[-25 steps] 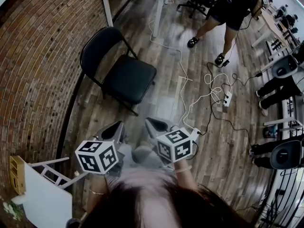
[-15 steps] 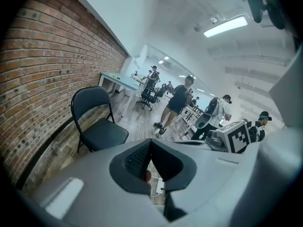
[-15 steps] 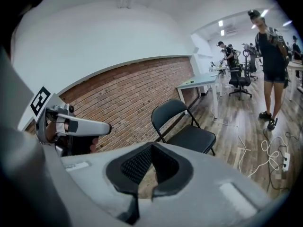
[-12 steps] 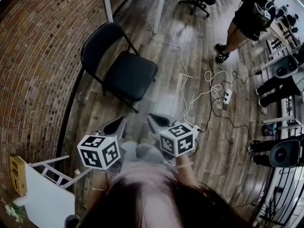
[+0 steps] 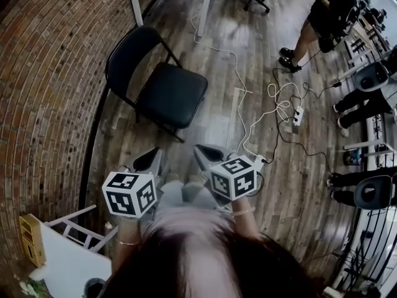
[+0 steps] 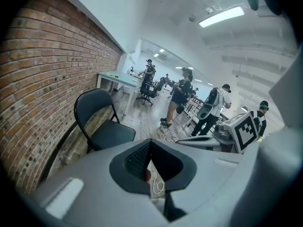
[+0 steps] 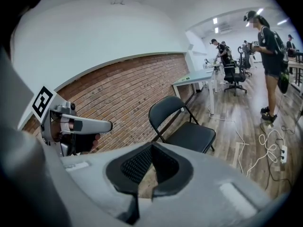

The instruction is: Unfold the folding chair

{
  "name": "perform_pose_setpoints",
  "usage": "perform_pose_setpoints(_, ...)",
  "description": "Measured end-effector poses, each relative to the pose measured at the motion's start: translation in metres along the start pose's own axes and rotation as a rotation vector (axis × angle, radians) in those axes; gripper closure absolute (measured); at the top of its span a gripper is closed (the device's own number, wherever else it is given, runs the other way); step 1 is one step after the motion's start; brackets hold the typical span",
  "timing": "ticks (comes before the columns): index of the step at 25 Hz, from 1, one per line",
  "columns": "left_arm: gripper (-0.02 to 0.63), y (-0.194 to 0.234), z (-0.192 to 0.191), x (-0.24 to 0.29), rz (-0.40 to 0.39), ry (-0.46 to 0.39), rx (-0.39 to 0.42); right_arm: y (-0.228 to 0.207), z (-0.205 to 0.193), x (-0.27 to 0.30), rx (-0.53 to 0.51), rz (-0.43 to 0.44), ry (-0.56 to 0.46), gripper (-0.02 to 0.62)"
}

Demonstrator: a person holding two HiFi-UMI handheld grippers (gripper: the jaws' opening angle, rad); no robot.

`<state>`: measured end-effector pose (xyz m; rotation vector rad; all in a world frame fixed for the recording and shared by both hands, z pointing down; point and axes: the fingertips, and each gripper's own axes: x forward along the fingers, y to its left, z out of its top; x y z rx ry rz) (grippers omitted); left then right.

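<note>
Head view, black folding chair [image 5: 167, 95] standing open beside brick wall [image 5: 43, 92], left gripper [image 5: 152, 159] and right gripper [image 5: 205, 154] side by side nearer than the chair, clear of it, both jaws together, empty, person's hair [image 5: 186, 259] covering the gripper handles.

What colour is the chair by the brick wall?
The chair is black all over; head view shows it best.

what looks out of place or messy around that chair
The folding chair stands open and upright by the brick wall, nothing bent or tipped. The only untidy thing: white cables sprawled in loose loops over the wooden floor, right of it in the head view, by a power strip, a likely trip risk.
</note>
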<state>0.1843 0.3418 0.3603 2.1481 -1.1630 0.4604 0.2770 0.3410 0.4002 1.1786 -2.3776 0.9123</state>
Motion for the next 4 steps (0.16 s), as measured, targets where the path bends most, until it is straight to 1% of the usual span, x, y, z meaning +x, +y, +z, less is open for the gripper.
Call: perform_pose_setpoints(4, 0.609, 0.016, 0.004, 0.003, 0.009, -0.002, -0.002, 0.004, 0.000, 0.008, -0.009, 0.003, 0.011, 0.603)
